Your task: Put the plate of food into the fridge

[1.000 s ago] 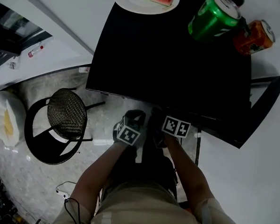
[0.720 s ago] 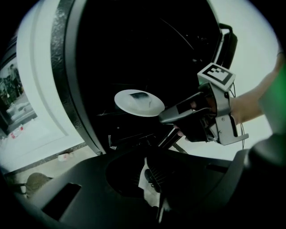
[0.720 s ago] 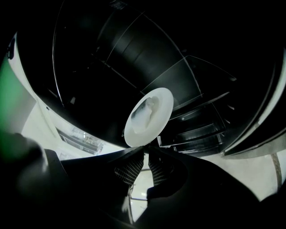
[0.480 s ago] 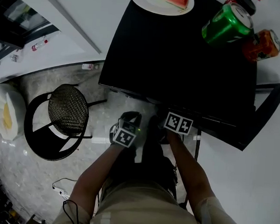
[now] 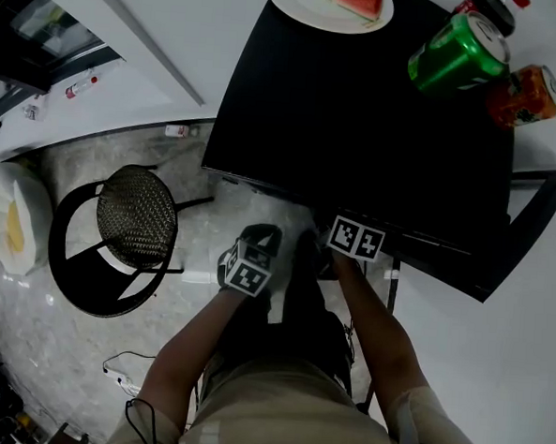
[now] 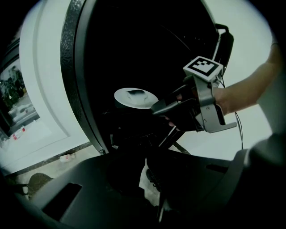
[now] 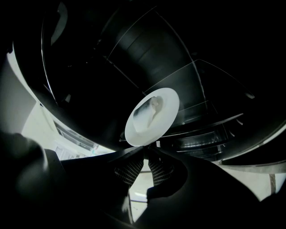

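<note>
Pinching the round white plate of food (image 7: pixel 152 115) by its near rim, the right tool (image 7: pixel 146 150) holds it level before the open black fridge's (image 7: pixel 201 129) shelves, ready for sliding in, while the left tool (image 6: pixel 149 156), jaws narrow and empty, hangs alongside.

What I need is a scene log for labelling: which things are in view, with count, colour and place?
fridge: one, black, ahead, door open.
plate of food: one, white, inside the fridge, rim in right gripper.
watermelon plate: one, white, far edge of fridge top.
green can: one, fridge top, right.
orange can: one, right of it.
chair: one, black, floor, left.
white object: one, yellow patch, floor, far left.
left gripper: one, black, jaws together, empty, before the fridge.
right gripper: one, black, shut on the plate of food.
</note>
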The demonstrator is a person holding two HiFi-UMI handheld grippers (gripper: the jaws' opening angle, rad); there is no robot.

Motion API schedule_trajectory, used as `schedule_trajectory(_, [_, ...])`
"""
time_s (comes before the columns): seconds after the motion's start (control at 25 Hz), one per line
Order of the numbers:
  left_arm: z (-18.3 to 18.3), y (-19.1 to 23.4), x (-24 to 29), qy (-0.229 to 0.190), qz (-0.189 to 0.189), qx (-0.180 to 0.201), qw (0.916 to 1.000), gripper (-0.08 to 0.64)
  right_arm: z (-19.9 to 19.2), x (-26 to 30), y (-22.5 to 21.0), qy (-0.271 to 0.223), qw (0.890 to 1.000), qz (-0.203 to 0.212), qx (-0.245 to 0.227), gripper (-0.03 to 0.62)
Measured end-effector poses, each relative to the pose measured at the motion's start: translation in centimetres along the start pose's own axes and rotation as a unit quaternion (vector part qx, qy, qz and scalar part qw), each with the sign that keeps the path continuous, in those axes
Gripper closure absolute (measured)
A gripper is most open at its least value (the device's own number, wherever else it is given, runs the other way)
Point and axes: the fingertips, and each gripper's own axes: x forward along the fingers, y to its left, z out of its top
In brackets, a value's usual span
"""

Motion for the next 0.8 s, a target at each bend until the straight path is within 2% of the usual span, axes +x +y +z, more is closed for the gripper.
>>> schedule_trajectory(0.12, [-0.1, -0.1, -0.1, 0.001, 0.001, 0.002, 1.0000, 0.545, 0.2, 0.2, 0.1, 0.005, 1.000, -0.007, -0.022, 0.549])
schedule_trajectory(0.4, [0.5, 0.1, -0.1, -0.009, 0.004, 0.004, 0.9999, 0.545, 0.3, 0.5, 0.2, 0.015, 0.993, -0.039, -0.108, 0.549])
schedule_trajectory(0.6, [2.5, 0.5, 0.1, -0.031, 0.009, -0.003, 0.9995, 0.545, 0.3, 0.5, 0.1, 0.019, 0.978, -0.075, -0.193, 0.549])
schedule_trajectory(0.8, [4.3, 0.8, 0.4, -0.036, 0.015, 0.016, 0.9991, 0.545, 0.5, 0.5, 0.2, 0.020, 0.962, -0.098, -0.255, 0.549])
